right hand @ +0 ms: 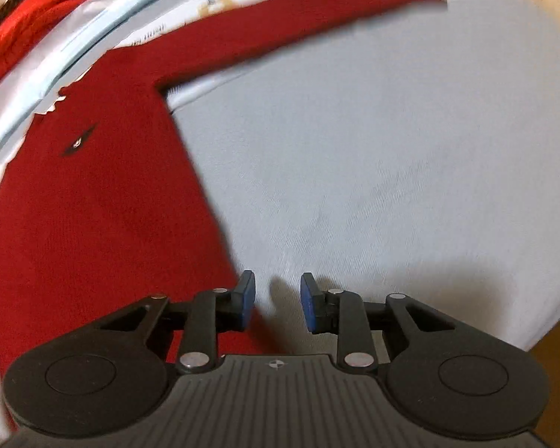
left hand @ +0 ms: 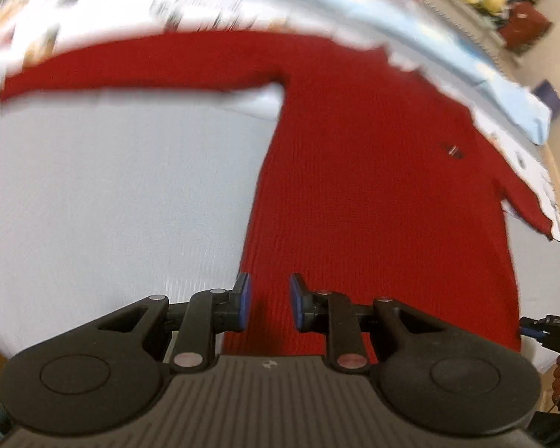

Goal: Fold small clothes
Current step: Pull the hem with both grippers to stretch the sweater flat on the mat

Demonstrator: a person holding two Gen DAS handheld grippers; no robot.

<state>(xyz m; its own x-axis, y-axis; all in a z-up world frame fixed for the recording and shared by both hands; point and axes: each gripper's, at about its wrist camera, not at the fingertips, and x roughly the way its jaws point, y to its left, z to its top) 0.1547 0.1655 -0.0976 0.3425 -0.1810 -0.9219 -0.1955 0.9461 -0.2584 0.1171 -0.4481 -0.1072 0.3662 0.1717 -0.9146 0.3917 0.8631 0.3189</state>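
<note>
1. While both tongs hang with their blue pads apart and nothing between them, we have no hold on the cloth: the left gripper (left hand: 268, 300) sits over the lower left hem edge, and the right gripper (right hand: 277, 300) sits just off the lower right edge.
2. Ahead of both tongs, the red sweater (left hand: 373, 186) lies flat and face up on the pale sheet (right hand: 373, 168), a small dark logo (right hand: 77, 142) on its chest.
3. Further out, the left sleeve (left hand: 130, 74) and the right sleeve (right hand: 298, 26) stretch sideways, away from the body.
4. Beyond the collar lies more red clothing (right hand: 37, 18).
5. We judge the risks thus: a pad could pinch the sheet with the knit, or catch one layer only, dragging the fold crooked.
</note>
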